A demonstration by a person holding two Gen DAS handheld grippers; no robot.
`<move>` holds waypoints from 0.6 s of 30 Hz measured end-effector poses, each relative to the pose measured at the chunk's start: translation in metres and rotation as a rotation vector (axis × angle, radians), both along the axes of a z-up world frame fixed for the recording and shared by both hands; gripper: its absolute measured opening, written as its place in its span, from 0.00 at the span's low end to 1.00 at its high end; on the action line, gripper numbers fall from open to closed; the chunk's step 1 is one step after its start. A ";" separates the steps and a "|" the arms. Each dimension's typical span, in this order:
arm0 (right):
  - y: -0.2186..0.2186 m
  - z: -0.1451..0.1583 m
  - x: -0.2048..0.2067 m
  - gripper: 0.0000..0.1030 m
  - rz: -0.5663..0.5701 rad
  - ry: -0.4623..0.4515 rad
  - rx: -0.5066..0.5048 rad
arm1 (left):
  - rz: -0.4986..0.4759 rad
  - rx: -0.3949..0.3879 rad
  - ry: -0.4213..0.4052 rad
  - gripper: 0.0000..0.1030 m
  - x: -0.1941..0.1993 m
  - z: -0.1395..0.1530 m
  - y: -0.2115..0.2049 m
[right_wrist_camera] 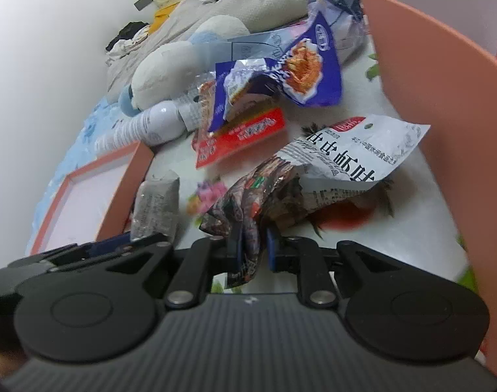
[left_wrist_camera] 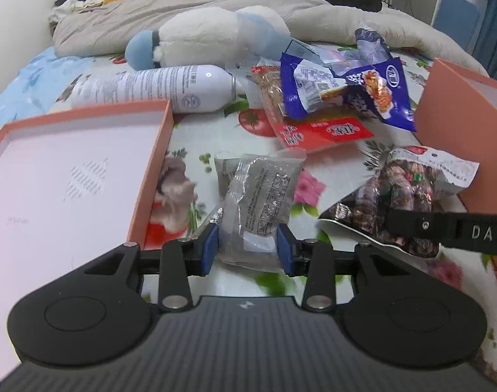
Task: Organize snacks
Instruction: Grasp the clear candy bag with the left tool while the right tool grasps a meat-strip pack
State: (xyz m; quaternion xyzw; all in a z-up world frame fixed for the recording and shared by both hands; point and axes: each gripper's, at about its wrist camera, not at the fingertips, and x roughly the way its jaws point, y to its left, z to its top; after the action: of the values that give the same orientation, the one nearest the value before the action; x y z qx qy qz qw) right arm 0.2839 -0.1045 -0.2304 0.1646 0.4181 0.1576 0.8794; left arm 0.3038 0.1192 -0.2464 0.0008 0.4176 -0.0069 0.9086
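My left gripper (left_wrist_camera: 247,250) is shut on the near end of a clear grey snack packet (left_wrist_camera: 258,192), its blue pads pressing both sides. The packet stands beside the shallow orange lid (left_wrist_camera: 150,170). My right gripper (right_wrist_camera: 253,250) is shut on the crumpled lower end of a dark brown snack bag with a white printed top (right_wrist_camera: 346,156). That bag (left_wrist_camera: 402,189) also shows at the right of the left wrist view, next to the tall orange box (left_wrist_camera: 444,104). A blue snack bag (left_wrist_camera: 346,94) and a red packet (left_wrist_camera: 320,132) lie further back.
All of this lies on a bed with a flower-print sheet. A white bottle (left_wrist_camera: 150,88) lies behind the lid, with a white and blue plush toy (left_wrist_camera: 209,36) and a grey duvet beyond it. The orange box wall (right_wrist_camera: 428,81) rises close on the right.
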 end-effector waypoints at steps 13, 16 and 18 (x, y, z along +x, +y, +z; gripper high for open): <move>-0.022 0.031 -0.069 0.16 0.022 -0.064 -0.085 | 0.061 -0.133 -0.008 0.42 -0.076 0.029 -0.016; -0.026 0.036 -0.084 0.15 0.027 -0.076 -0.088 | 0.059 -0.145 -0.012 0.42 -0.092 0.037 -0.023; -0.028 0.040 -0.094 0.15 0.035 -0.080 -0.090 | 0.054 -0.151 -0.011 0.42 -0.101 0.041 -0.028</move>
State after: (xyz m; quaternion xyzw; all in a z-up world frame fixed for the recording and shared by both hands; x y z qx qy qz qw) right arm 0.1902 -0.1326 -0.1906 0.1110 0.3920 0.1605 0.8990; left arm 0.2030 0.0916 -0.2053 -0.0788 0.4106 -0.0139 0.9083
